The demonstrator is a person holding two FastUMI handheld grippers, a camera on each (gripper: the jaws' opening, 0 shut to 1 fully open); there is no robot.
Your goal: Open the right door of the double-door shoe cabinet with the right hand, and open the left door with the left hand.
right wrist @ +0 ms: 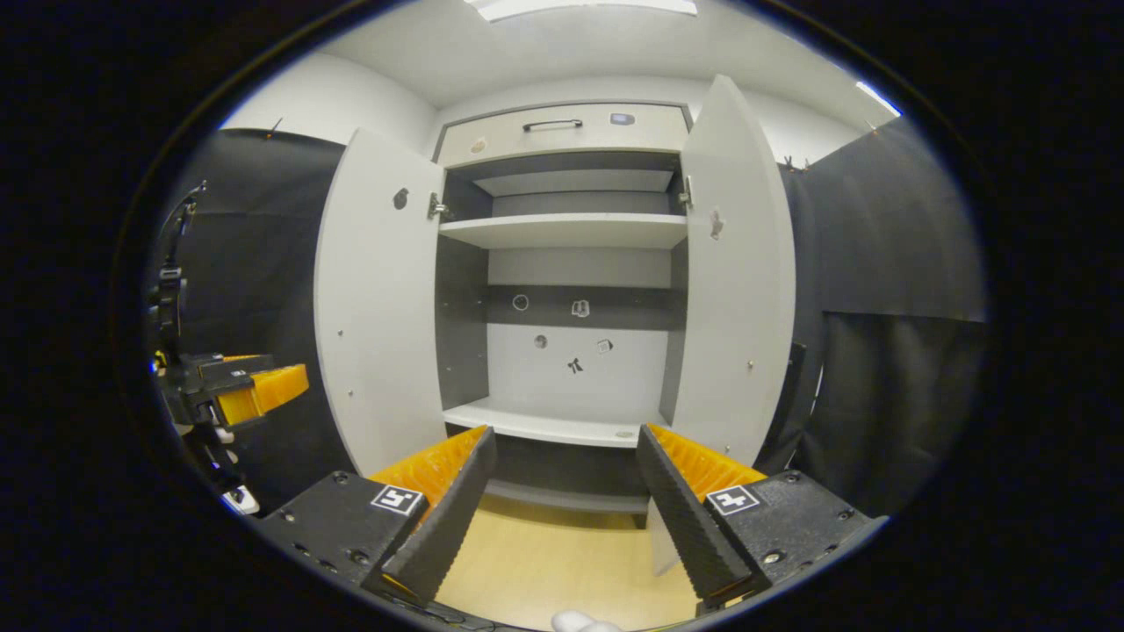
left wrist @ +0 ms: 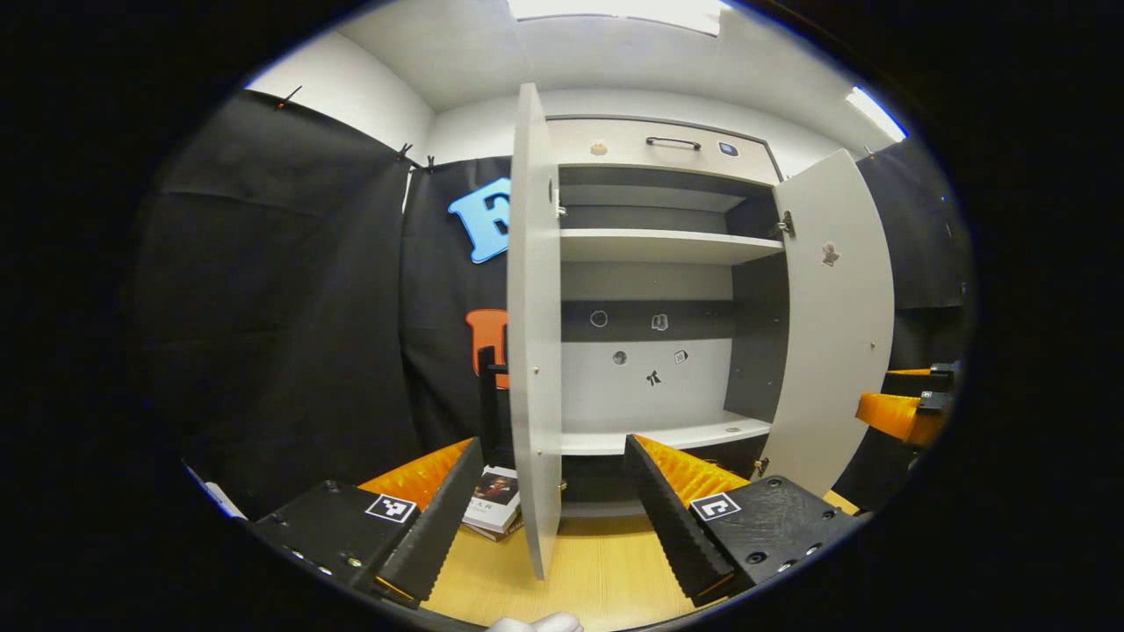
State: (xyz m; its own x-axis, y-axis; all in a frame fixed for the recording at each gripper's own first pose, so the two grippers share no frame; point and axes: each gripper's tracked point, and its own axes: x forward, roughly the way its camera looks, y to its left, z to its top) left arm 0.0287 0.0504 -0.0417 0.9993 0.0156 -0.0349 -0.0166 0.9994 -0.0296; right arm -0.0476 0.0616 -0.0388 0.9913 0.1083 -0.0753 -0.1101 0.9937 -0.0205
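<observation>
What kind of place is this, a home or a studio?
Probably a recording booth, not a home: black cloth hangs on the walls, and a lone cabinet stands with both doors open and its shelves bare.

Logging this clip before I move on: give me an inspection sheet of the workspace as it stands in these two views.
Surface: wooden floor, bare in front of the cabinet.
Job's things: shoe cabinet, left door and right door both swung open; shelves bare.
Clutter: books on the floor beside the left door.
Grippers: left gripper open, its fingers either side of the left door's edge; right gripper open, holding nothing.
Cables: nothing seen.
Surroundings: black cloth walls, drawer above the shelves, ceiling lights.
</observation>
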